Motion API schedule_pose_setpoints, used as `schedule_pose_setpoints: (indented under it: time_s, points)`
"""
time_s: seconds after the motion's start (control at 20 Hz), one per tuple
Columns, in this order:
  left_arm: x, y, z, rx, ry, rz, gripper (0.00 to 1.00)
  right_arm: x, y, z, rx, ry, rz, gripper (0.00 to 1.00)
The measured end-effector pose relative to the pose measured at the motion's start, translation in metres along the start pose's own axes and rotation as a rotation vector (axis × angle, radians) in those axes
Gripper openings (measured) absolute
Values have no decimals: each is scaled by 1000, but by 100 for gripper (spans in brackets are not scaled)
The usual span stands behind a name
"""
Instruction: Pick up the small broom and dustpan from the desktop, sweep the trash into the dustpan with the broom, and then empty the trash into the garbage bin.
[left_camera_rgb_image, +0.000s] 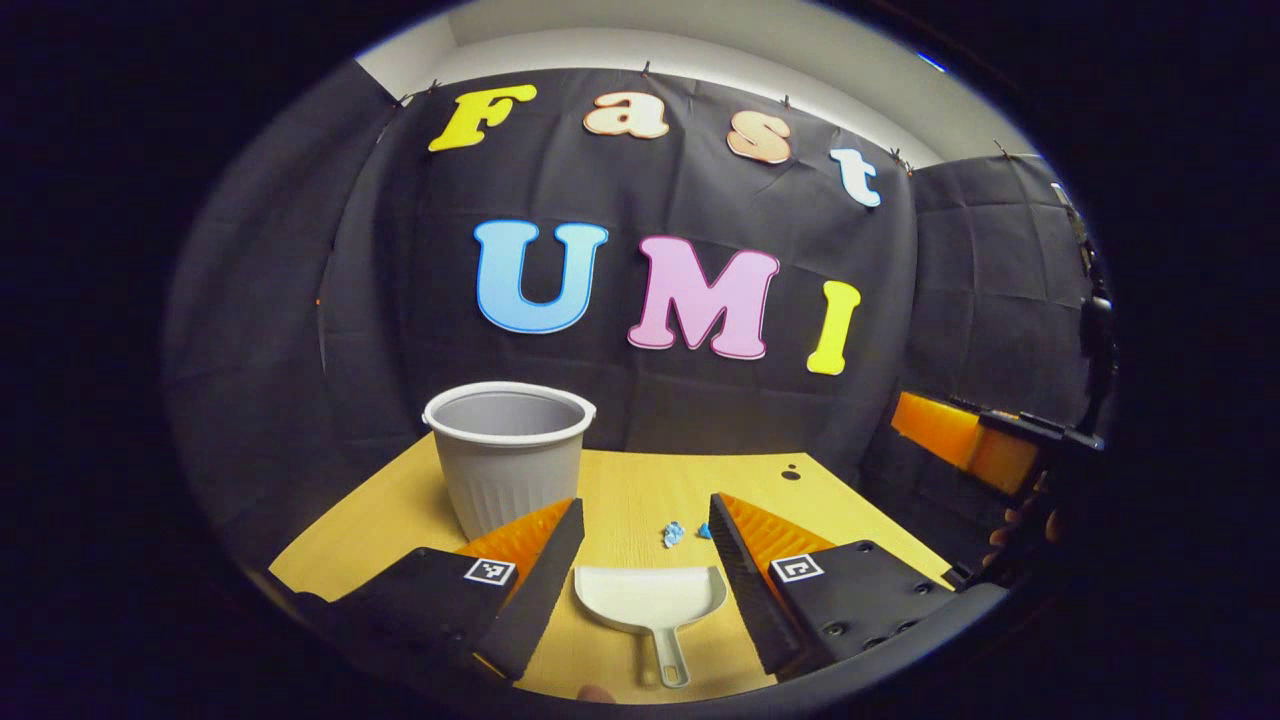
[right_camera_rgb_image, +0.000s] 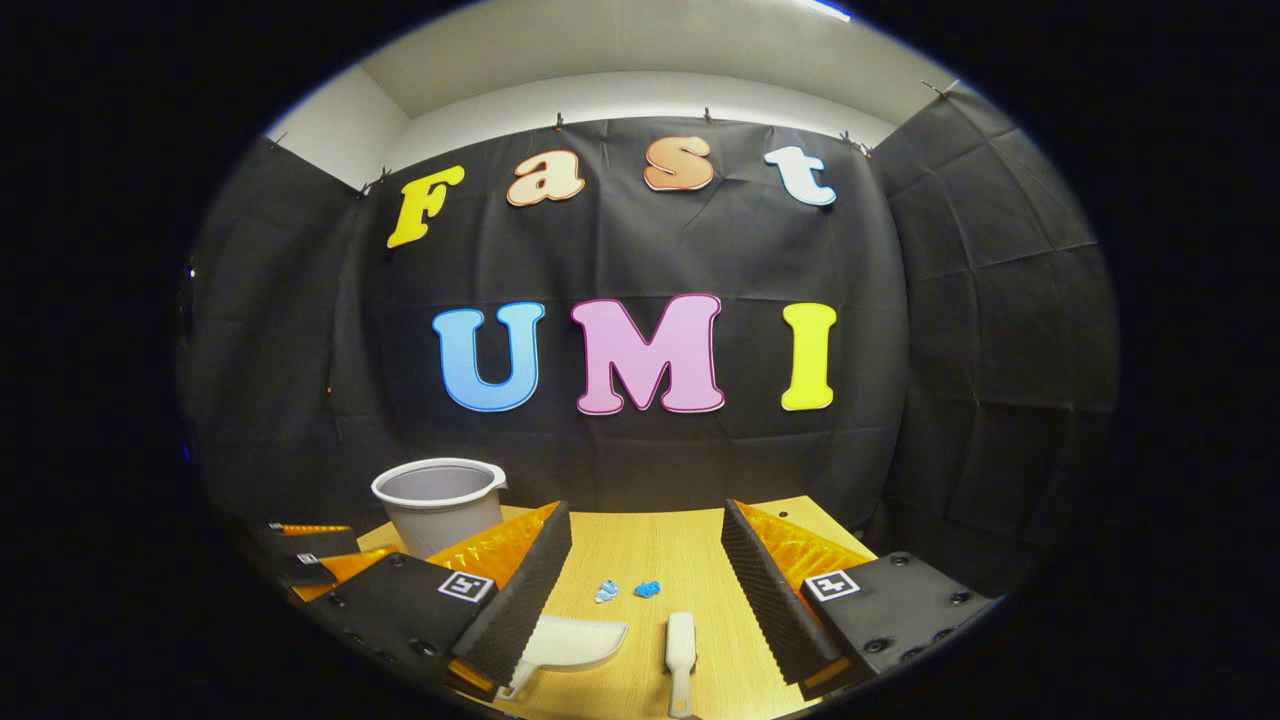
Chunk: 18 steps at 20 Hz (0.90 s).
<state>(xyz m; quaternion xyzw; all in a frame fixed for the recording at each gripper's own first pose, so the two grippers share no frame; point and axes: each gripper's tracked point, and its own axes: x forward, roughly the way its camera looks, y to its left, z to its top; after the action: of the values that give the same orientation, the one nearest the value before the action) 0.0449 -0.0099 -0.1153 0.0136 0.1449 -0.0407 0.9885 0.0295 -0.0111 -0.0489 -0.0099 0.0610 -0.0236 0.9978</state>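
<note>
Hovering both claws spread apart: my left claw frames the white dustpan on the worktop, my right claw the small broom; blue trash lies just ahead, grey bin front-left.

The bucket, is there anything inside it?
The gray bucket looks empty near the top: only its bare inner wall shows. Its bottom is hidden behind the rim, so I cannot tell what lies there. The blue scraps are on the table.
</note>
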Motion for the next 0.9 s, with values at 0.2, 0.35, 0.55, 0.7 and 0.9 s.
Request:
schedule_pose_setpoints:
  time_s: [0.2,0.35,0.55,0.7,0.9]
  points:
    - [25,-11,-62,-29,222,-18,75,20,-6,-14,-20,38,20,96]
    - [35,-16,-122,-14,445,7,78,33,-4,-40,-34,104,64,97]
    - [37,-18,-180,-39,653,25,78,48,-13,-67,-45,168,99,97]
    - [42,-19,-209,-74,800,41,78,63,-25,-92,-3,231,107,96]
    - [56,-12,-237,-57,976,115,78,69,-38,-134,13,338,136,97]
